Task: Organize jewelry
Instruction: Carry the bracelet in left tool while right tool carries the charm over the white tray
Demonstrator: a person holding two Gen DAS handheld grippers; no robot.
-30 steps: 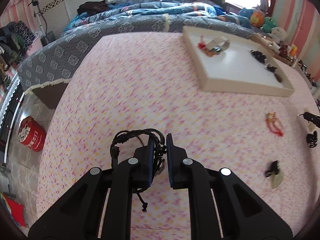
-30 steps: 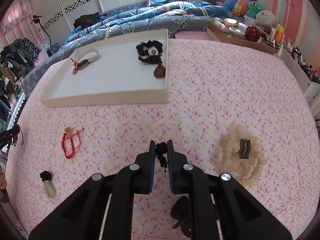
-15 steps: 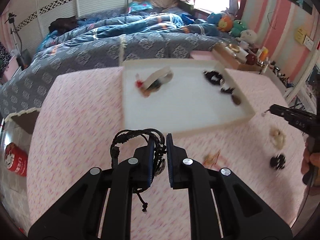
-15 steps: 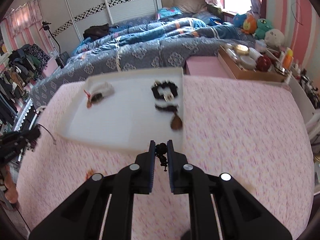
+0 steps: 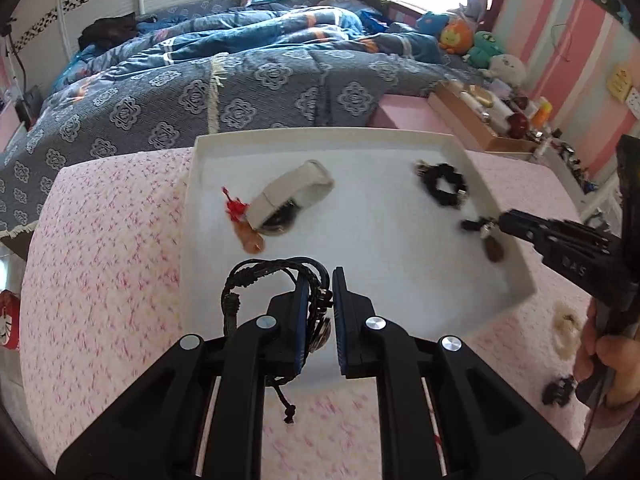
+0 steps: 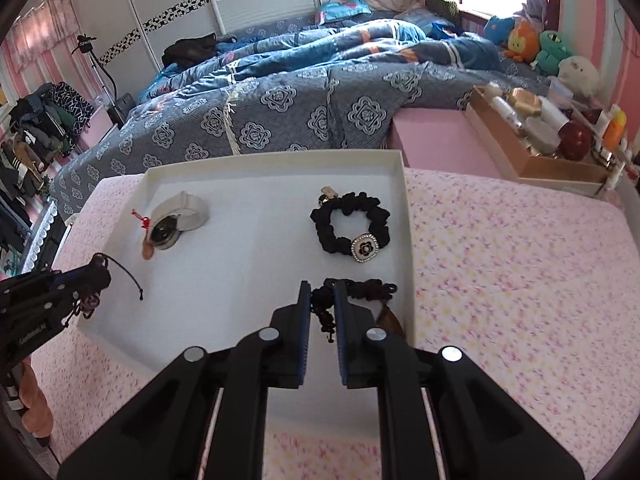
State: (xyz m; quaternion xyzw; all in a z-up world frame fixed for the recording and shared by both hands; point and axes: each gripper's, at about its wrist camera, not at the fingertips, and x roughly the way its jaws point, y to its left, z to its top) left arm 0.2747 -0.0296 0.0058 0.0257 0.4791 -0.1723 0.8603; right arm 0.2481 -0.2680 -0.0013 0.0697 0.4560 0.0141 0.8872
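The left gripper (image 5: 320,292) is clenched on a black braided cord bracelet (image 5: 264,276), held over the near edge of the white tray (image 5: 516,276), which lies on the pink floral cloth (image 5: 112,264). The right gripper (image 6: 321,308) is clenched on a dark bead strand (image 6: 324,312) above the tray's near right corner. Only the right view shows the black scrunchie (image 6: 348,224) sharply, with its flower charm, near the tray's right wall; the left view blurs it. In the tray's far left part lies a beige band (image 6: 184,208) beside a red tassel (image 6: 140,218). Only the left view shows a cream fluffy piece (image 5: 566,328) and a black item (image 5: 556,390) on the cloth past the tray's right edge, partly hidden by the person's hand (image 5: 608,356).
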